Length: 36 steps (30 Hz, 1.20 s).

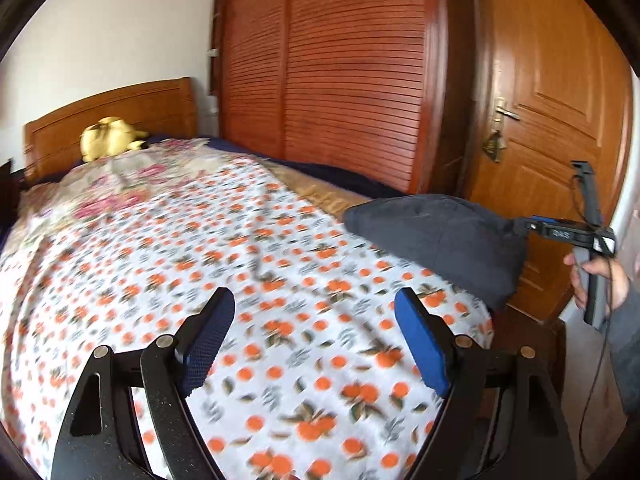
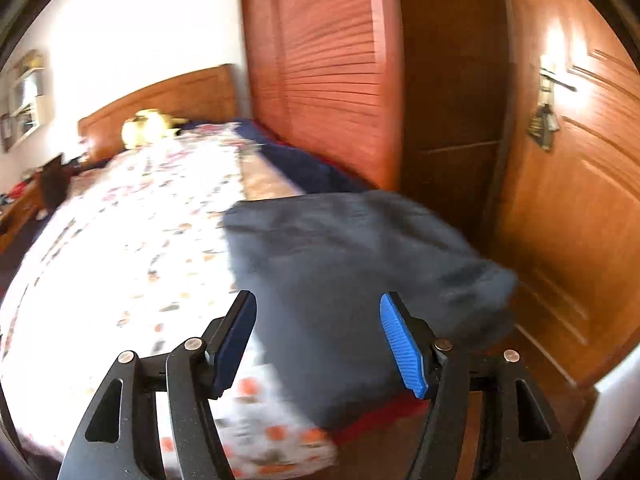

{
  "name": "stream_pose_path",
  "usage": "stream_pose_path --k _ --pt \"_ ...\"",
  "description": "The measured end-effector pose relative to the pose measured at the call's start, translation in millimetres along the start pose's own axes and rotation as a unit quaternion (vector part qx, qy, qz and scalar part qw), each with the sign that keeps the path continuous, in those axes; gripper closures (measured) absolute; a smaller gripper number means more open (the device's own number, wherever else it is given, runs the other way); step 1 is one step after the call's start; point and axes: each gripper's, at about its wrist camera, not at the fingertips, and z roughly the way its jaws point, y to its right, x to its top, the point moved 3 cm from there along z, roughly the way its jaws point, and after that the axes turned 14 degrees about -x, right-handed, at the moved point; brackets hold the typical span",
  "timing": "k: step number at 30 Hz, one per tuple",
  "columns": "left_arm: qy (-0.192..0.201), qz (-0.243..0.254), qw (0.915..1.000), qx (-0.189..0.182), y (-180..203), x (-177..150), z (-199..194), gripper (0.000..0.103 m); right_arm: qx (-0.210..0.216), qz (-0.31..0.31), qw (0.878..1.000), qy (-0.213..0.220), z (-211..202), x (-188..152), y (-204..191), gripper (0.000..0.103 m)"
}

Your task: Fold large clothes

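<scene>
A dark grey folded garment (image 1: 440, 240) lies at the bed's right foot corner, part of it hanging over the edge; it also shows in the right wrist view (image 2: 352, 272). My left gripper (image 1: 316, 336) is open and empty above the orange-print sheet (image 1: 240, 280), left of the garment. My right gripper (image 2: 318, 344) is open, its jaws spread just in front of the garment's near edge. In the left wrist view the right gripper (image 1: 524, 226) sits at the garment's right end; whether it touches the cloth I cannot tell.
A wooden headboard (image 1: 120, 120) and a yellow plush toy (image 1: 108, 138) are at the far end of the bed. A louvred wardrobe (image 1: 340, 72) and a wooden door (image 1: 560, 120) stand close on the right. Floor shows below the bed corner.
</scene>
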Motion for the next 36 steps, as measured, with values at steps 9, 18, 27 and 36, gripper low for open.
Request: stream_pose_path --k 9,18,27,36 --pt "-0.001 -0.028 0.9971 0.071 -9 -40 -62 0.02 0.107 -0.042 0.993 0.02 -63 -40 -81 0.036" --pt "0.018 -0.058 0.9903 0.125 -13 -80 -122 0.02 0.186 -0.09 0.978 0.028 -92 -66 -136 0.03" --pt "0.021 -0.084 0.9826 0.164 -23 -113 -159 0.02 0.221 -0.12 0.967 0.035 -106 -71 -163 0.026" --pt "0.03 -0.105 0.9756 0.191 -30 -131 -191 0.02 0.244 -0.137 0.959 0.043 -103 -83 -195 0.026"
